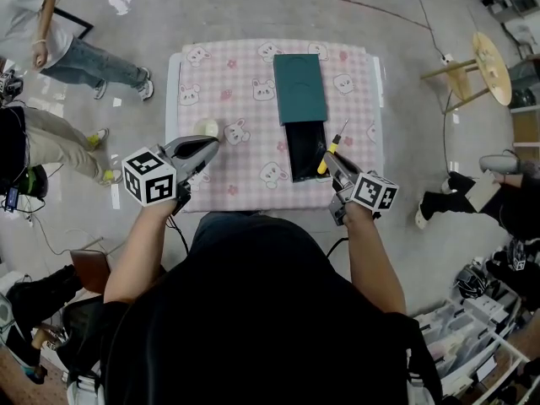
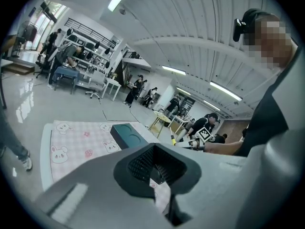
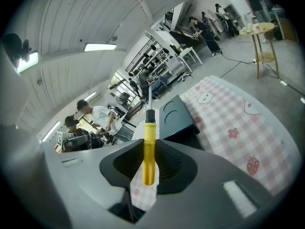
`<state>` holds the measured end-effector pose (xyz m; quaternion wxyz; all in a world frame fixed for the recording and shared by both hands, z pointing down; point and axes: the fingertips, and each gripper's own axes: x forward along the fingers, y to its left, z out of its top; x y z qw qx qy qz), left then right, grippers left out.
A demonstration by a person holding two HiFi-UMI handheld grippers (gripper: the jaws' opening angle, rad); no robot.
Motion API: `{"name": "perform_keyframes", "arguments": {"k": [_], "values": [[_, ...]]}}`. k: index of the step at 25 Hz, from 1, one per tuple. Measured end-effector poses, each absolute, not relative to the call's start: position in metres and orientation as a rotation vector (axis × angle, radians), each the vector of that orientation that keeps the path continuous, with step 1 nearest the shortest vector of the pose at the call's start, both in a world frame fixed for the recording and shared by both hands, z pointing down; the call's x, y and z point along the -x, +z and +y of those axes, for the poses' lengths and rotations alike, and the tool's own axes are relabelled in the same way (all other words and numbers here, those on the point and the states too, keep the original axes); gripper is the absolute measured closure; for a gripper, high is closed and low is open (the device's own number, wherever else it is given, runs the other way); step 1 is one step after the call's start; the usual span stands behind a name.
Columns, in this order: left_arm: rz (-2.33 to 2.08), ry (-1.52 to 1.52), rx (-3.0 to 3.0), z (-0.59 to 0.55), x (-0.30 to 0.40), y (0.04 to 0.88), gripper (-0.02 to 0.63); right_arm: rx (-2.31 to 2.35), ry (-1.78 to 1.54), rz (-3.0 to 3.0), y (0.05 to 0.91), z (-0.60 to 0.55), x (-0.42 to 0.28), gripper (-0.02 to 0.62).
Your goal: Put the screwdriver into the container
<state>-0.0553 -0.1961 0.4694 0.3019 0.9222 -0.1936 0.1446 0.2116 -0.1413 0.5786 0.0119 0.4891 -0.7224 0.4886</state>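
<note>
A screwdriver [image 1: 326, 160] with a yellow handle and a thin metal shaft is clamped in my right gripper [image 1: 332, 165], which is shut on the handle. It hangs over the table's right front, just right of the open black container [image 1: 305, 148]. The container's dark green lid [image 1: 299, 87] lies behind it. In the right gripper view the screwdriver [image 3: 148, 147] stands upright between the jaws of the right gripper [image 3: 148, 170], shaft pointing toward the container [image 3: 189, 138]. My left gripper [image 1: 201, 150] is held over the table's left front, shut on nothing. The left gripper [image 2: 155, 168] also shows its jaws together.
The table [image 1: 245, 91] wears a pink checked cloth printed with bunnies. A small white round object [image 1: 206, 128] lies near the left gripper. A wooden stool [image 1: 483, 66] stands on the floor at the right. People stand at the left [image 1: 51, 40] and the right [image 1: 481, 194].
</note>
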Motion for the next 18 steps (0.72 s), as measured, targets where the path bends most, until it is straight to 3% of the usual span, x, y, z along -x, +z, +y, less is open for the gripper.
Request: {"name": "perform_keyframes", "arguments": {"k": [18], "values": [[-0.523, 0.389, -2.399, -0.21, 0.059, 0.488, 0.606, -1.452, 1.546, -2.188, 0.614, -0.156, -0.2, 0.489]]}}
